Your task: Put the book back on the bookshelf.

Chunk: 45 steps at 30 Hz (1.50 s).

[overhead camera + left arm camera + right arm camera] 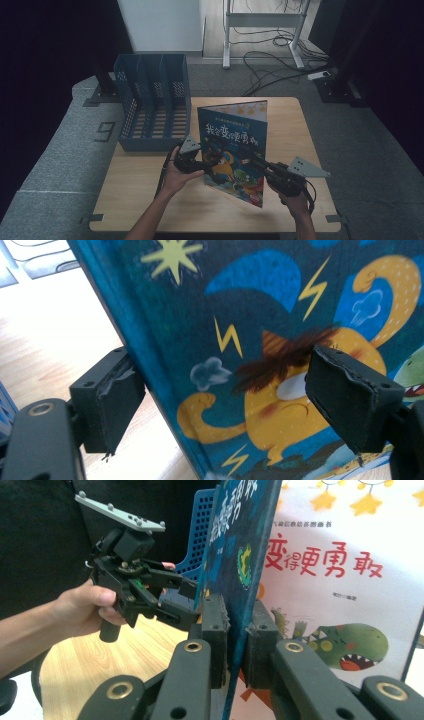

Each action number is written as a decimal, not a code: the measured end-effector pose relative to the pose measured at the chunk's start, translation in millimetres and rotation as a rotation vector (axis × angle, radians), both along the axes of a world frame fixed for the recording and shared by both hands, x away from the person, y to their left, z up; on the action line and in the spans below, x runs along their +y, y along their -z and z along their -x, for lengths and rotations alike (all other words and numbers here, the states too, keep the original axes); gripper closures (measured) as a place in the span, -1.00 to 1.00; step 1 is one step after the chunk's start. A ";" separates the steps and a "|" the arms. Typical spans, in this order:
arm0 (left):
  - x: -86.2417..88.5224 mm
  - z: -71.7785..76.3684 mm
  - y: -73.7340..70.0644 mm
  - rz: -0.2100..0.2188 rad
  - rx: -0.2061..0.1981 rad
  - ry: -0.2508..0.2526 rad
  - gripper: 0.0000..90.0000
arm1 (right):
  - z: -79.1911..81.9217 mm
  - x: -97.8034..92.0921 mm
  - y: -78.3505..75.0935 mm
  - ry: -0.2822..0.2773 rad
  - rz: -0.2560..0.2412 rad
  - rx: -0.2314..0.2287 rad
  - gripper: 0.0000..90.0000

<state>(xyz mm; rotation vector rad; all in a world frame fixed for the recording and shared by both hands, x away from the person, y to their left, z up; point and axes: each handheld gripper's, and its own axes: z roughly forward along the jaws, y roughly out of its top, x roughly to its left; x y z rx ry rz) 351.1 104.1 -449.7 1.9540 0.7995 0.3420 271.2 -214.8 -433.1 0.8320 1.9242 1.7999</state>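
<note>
A blue picture book (231,137) with cartoon dinosaurs and Chinese title characters stands upright and partly open on the wooden table (145,195). My right gripper (235,630) is shut on the lower edge of its front cover (245,540), coming in from the right (252,160). My left gripper (227,395) is open, its two jaws set wide on either side of the book's left edge (260,315) without pressing it. In the right gripper view the left gripper (187,597) reaches the book from the left, held by a hand.
A blue slotted file rack (152,100) stands at the table's back left, just behind the book, and shows again behind the cover (200,530). Cables and a desk frame (262,30) lie on the floor beyond the table. The front left of the table is bare wood.
</note>
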 end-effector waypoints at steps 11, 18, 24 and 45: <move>1.2 -1.7 -12.1 0.034 -0.025 0.003 -0.57 | -3.8 -8.5 6.8 0.015 0.012 0.008 0.73; 2.2 0.1 -16.8 0.057 -0.033 0.027 -0.57 | -5.8 -14.3 11.5 0.021 0.019 0.016 0.69; 4.2 3.9 -19.0 0.079 -0.034 0.052 -0.56 | -7.8 -18.4 15.4 0.030 0.032 0.022 0.64; 5.5 14.7 -27.8 0.109 -0.056 0.096 -0.51 | -10.0 -24.2 23.0 0.066 0.086 0.012 0.54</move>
